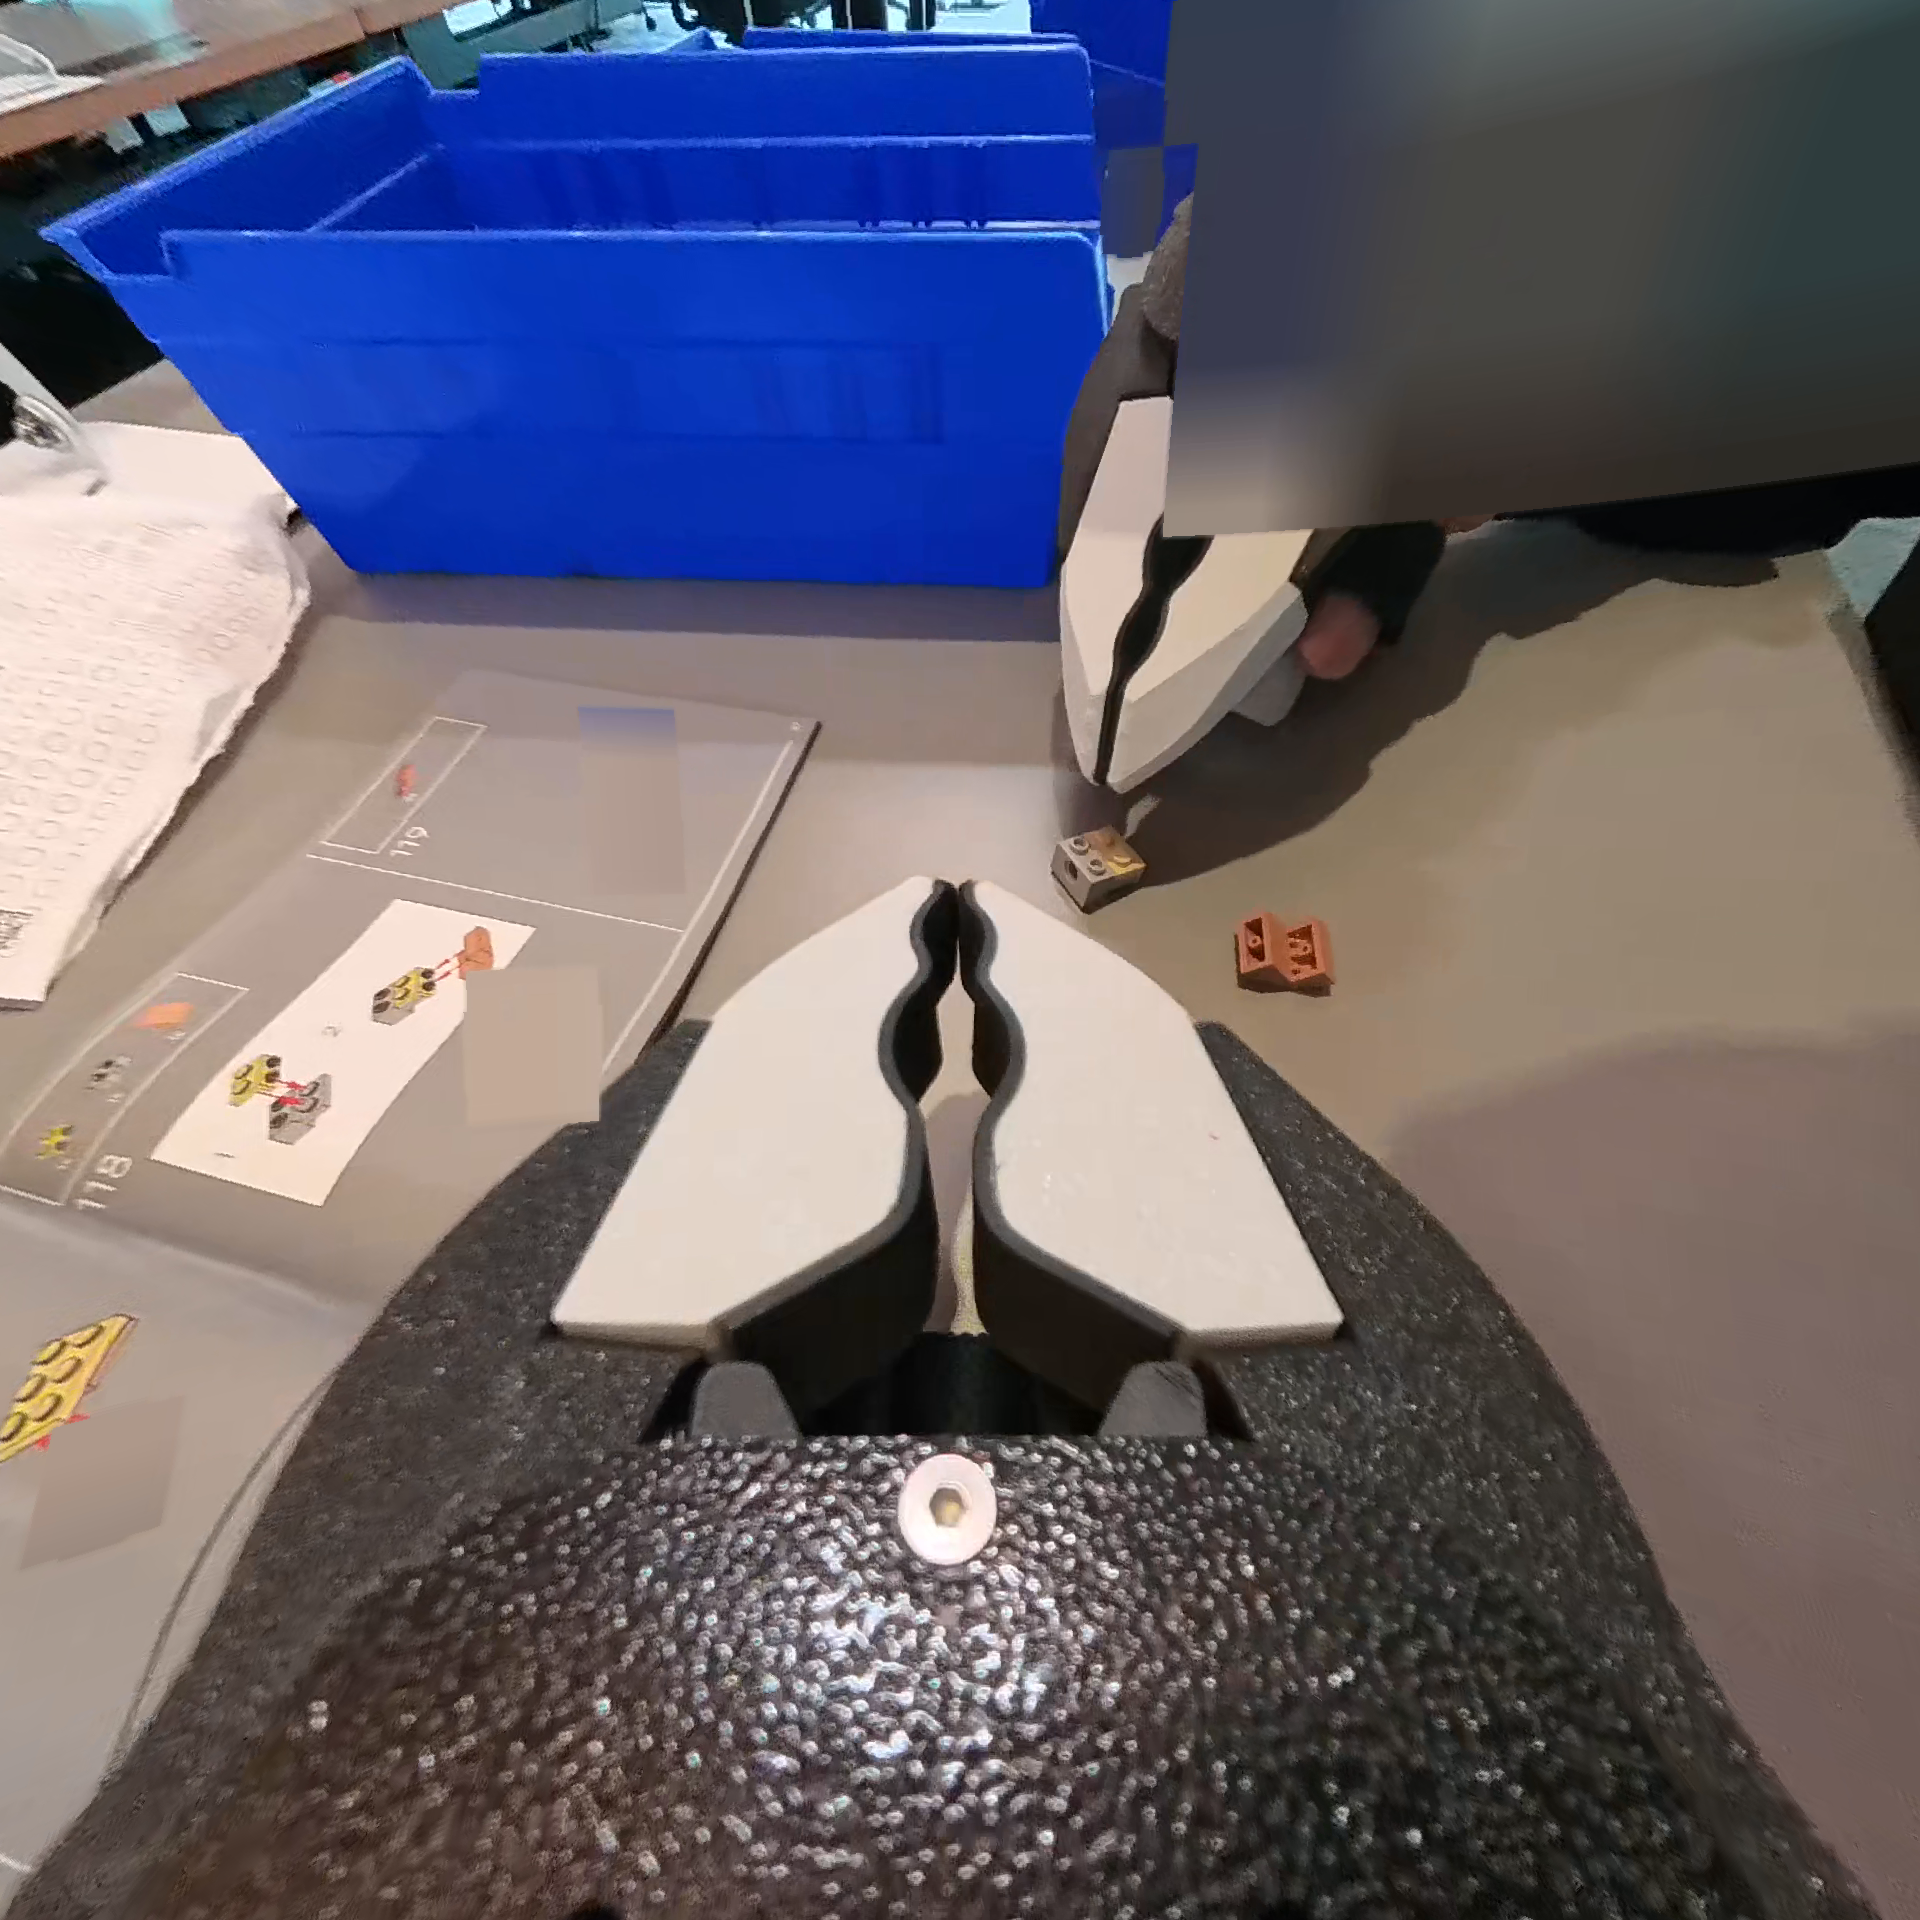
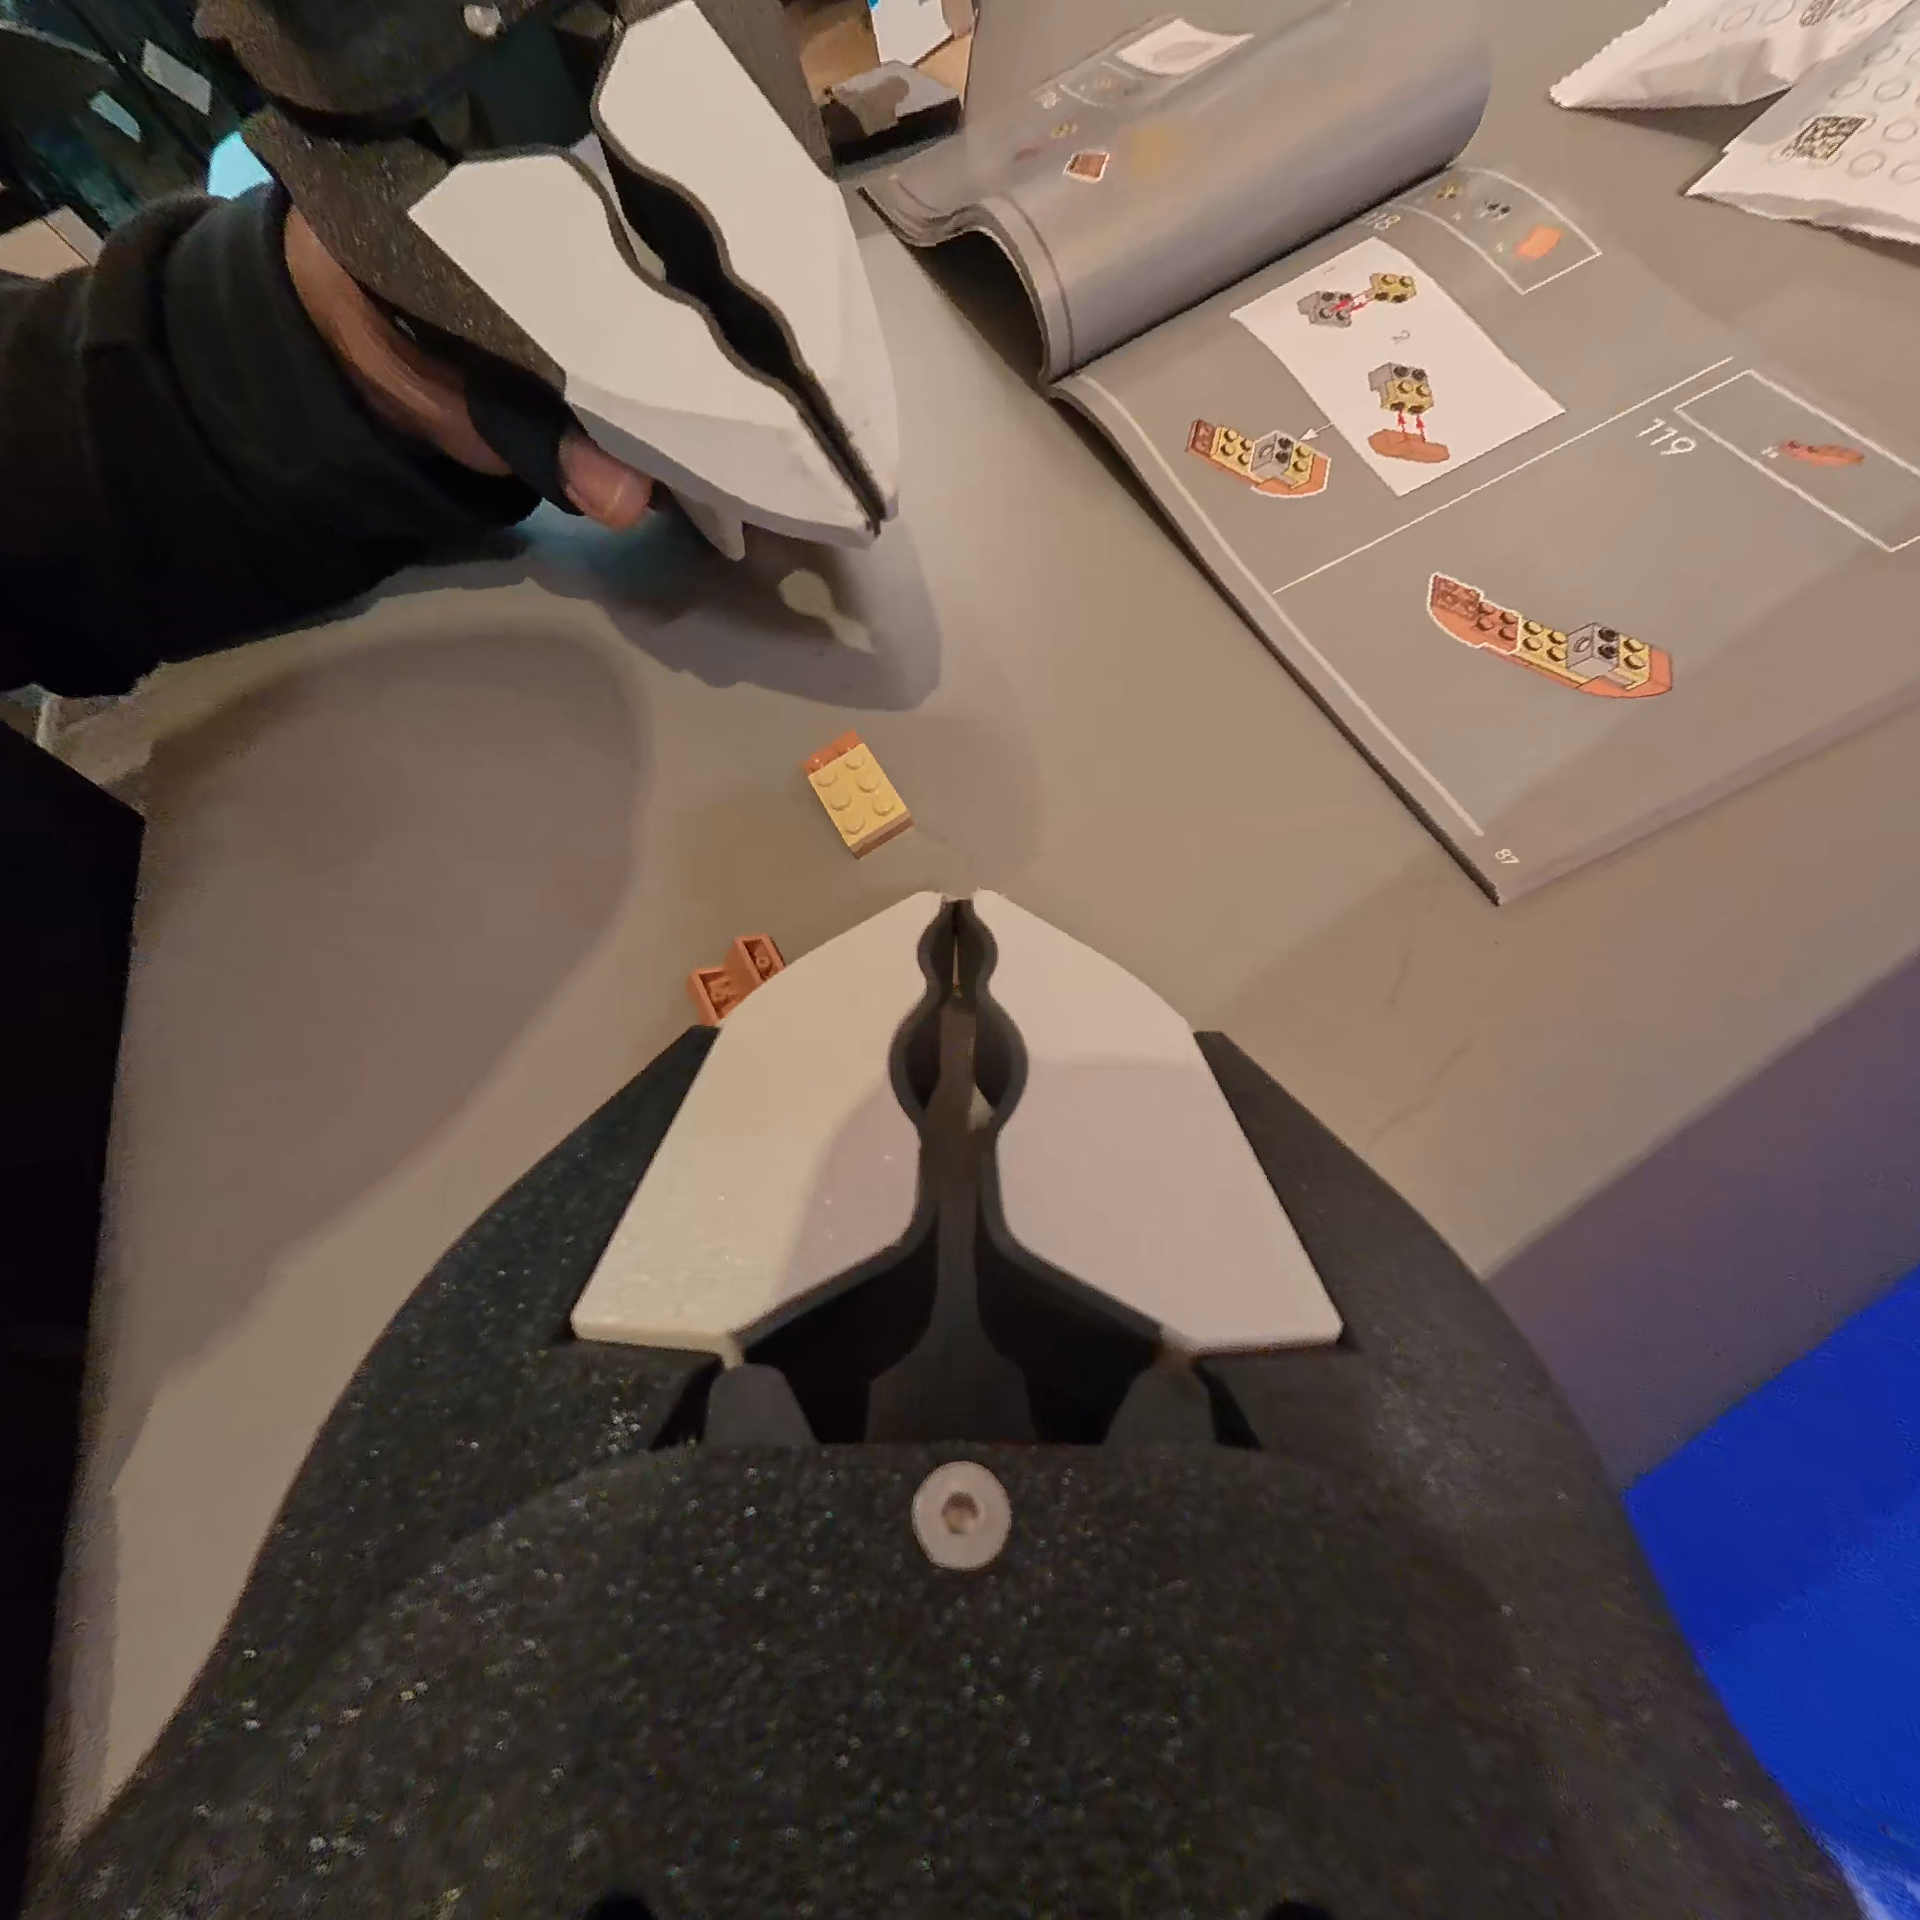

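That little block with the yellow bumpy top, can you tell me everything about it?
The small block is made of toy bricks: a tan-yellow studded plate on an orange-brown layer, seemingly plastic. From the left wrist view a grey brick with a round side hole shows. It lies alone on the grey table, between both shut grippers, touching neither. An orange-brown piece lies apart, nearby.

The open grey instruction booklet (image 2: pixel 1507 748), at two o'clock in the right wrist view, bears white step numerals beside its brick drawings and a small page numeral at its near corner. The white paper bag (image 2: pixel 1829 145) at one o'clock bears a square printed code. In the left wrist view the booklet lies at nine o'clock.
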The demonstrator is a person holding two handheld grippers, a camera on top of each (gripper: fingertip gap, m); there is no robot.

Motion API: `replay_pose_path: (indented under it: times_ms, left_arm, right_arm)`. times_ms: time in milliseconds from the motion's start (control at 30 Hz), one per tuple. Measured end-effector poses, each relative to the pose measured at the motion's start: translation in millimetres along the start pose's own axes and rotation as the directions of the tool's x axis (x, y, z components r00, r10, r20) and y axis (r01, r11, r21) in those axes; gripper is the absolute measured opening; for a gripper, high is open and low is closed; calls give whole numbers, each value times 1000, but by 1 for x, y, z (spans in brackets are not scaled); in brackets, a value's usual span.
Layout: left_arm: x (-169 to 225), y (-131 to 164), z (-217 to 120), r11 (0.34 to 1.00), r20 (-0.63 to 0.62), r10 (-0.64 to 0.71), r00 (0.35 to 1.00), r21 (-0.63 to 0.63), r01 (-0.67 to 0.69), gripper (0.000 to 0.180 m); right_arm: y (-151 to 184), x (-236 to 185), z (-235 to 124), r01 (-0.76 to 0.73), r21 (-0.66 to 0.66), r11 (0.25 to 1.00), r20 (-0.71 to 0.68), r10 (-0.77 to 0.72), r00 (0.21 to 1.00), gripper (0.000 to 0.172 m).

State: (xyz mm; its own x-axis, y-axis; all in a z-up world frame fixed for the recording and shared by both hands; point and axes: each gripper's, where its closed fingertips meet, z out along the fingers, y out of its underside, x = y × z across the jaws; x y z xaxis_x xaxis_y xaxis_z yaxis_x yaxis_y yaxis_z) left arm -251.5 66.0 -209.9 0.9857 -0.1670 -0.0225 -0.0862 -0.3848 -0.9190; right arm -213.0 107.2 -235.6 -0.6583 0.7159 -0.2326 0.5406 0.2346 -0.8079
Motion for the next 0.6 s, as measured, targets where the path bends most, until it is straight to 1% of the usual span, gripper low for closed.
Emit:
replay_pose_path:
  times_ms: [133, 600]
  left_arm:
    - [-2, -1, -1, 1000, -4, -23, 1000, 9, 23, 0]
    - [-8, 0, -2, 998, 23, -55, 998, 7, 55, 0]
  right_arm:
    - [-2, 0, -2, -20, 15, 1000, 16, 20, 1000, 0]
    - [0, -2, 0, -5, 2, 1000, 14, 5, 1000, 0]
